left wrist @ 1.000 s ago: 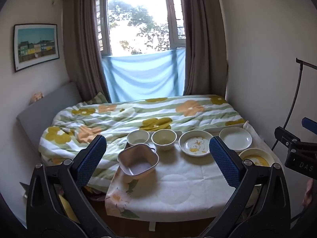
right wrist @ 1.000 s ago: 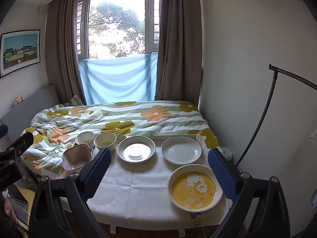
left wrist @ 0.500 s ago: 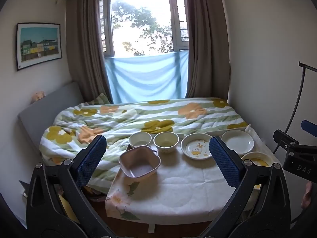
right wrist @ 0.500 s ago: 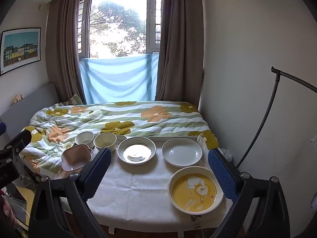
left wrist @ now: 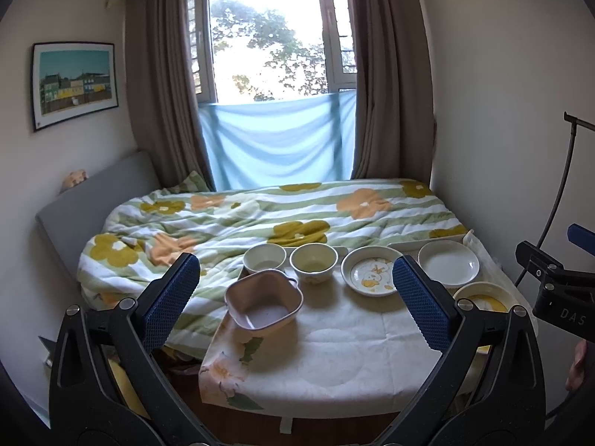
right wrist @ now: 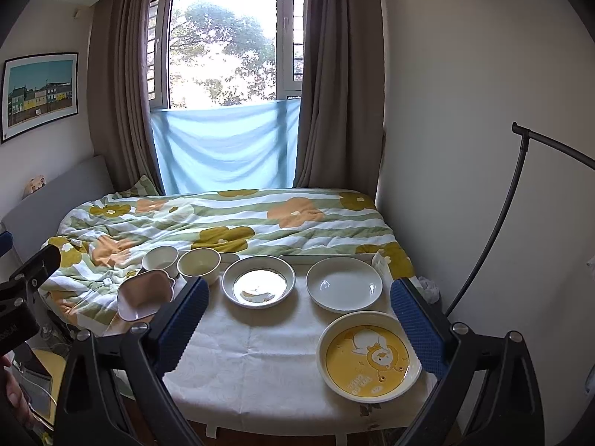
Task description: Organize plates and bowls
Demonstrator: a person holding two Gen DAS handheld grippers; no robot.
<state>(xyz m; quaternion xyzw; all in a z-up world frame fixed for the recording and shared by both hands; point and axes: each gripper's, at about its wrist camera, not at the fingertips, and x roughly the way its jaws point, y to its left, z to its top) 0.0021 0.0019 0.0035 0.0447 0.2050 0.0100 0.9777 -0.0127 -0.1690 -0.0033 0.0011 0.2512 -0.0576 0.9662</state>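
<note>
A table under a white cloth (left wrist: 334, 345) carries the dishes. At its left sits a pink square bowl (left wrist: 264, 304) (right wrist: 143, 293). Behind it stand a white bowl (left wrist: 264, 257) (right wrist: 160, 259) and a cream bowl (left wrist: 313, 260) (right wrist: 199, 263). To the right lie a duck-print plate (left wrist: 370, 275) (right wrist: 258, 286), a plain white plate (left wrist: 448, 264) (right wrist: 344, 284) and a yellow bear plate (right wrist: 368, 356) (left wrist: 479, 297). My left gripper (left wrist: 293, 301) and my right gripper (right wrist: 297, 327) both hang open and empty, above and short of the table.
A bed with a flowered quilt (left wrist: 260, 219) lies right behind the table, under a window with brown curtains. A black curved stand (right wrist: 520, 204) rises along the right wall. A hand (left wrist: 576, 364) shows at the right edge of the left wrist view.
Both cameras have risen and tilted slightly, so the table and dishes sit a little lower and farther in view. Nothing on the table has moved; both grippers stay open.
</note>
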